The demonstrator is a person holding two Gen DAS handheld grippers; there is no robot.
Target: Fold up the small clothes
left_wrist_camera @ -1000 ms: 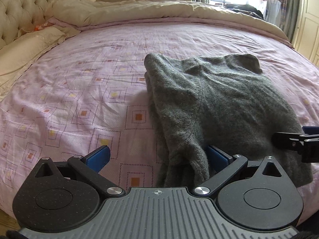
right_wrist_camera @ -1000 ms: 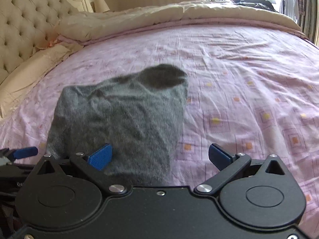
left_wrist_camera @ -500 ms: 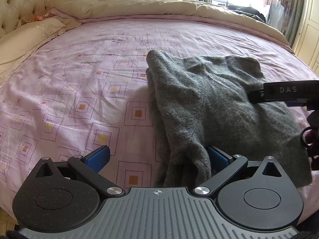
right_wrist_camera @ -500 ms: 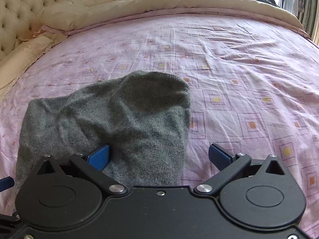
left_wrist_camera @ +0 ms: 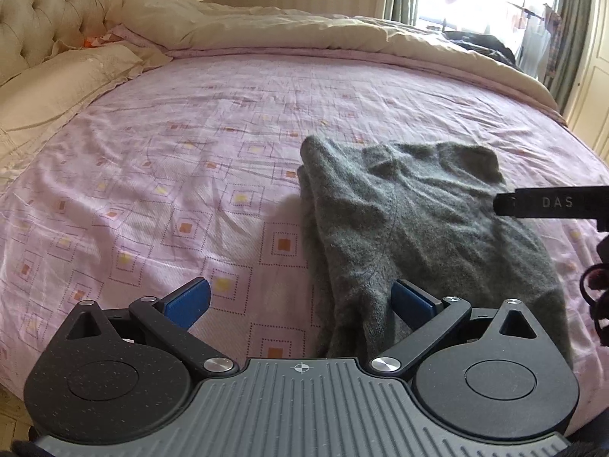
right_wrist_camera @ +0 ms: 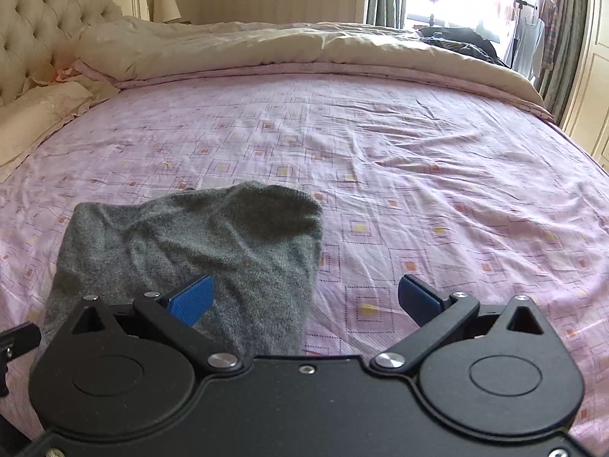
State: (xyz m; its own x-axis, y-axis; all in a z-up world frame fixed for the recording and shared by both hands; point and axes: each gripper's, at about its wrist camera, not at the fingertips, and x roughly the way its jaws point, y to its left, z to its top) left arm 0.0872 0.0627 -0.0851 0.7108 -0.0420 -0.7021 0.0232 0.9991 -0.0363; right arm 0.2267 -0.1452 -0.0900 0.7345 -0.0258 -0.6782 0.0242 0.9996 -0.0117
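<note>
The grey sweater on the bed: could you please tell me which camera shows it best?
The left wrist view: the sweater shows nearly whole, folds and seam visible. The right wrist view has it low and left, its near edge hidden behind the right claw.

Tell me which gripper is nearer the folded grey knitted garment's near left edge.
Left. The left gripper has its open jaws around that bunched edge of the grey knitted garment. The right gripper, also open, is at the garment's right edge.
</note>
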